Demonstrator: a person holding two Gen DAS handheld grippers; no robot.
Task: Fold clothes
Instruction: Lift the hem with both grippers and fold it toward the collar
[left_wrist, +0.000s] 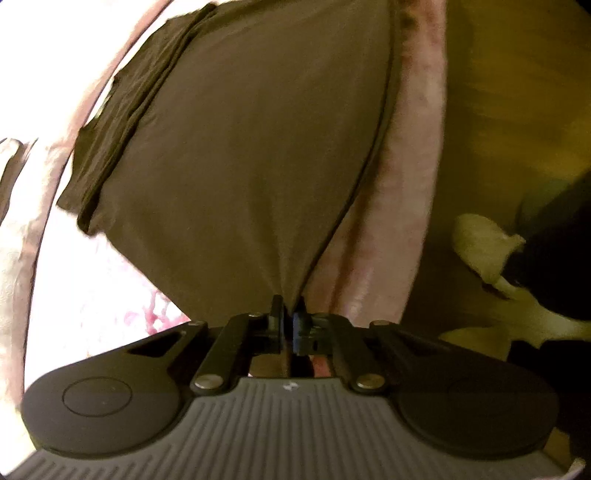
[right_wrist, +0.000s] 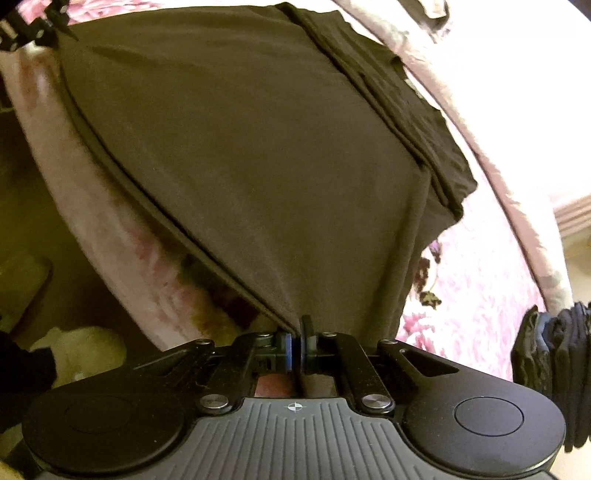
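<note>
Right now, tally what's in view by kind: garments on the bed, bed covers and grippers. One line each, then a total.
Dark brown garment, spread flat, each near corner pinched by a gripper: 1
Dark folded garments, a stack at the right edge; pieces cannot be counted: 1
Pink floral bed cover: 1
Grippers, left gripper and right gripper, both shut on the brown garment: 2
Total: 5

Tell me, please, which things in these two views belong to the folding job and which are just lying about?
Part of the job:
- brown shirt, spread on the bed
- left claw, shut on one corner of the shirt
- right claw, shut on another corner

Just lying about:
- flowered bedspread
- stack of dark clothes at the right edge
- pale cloth on the floor
</note>
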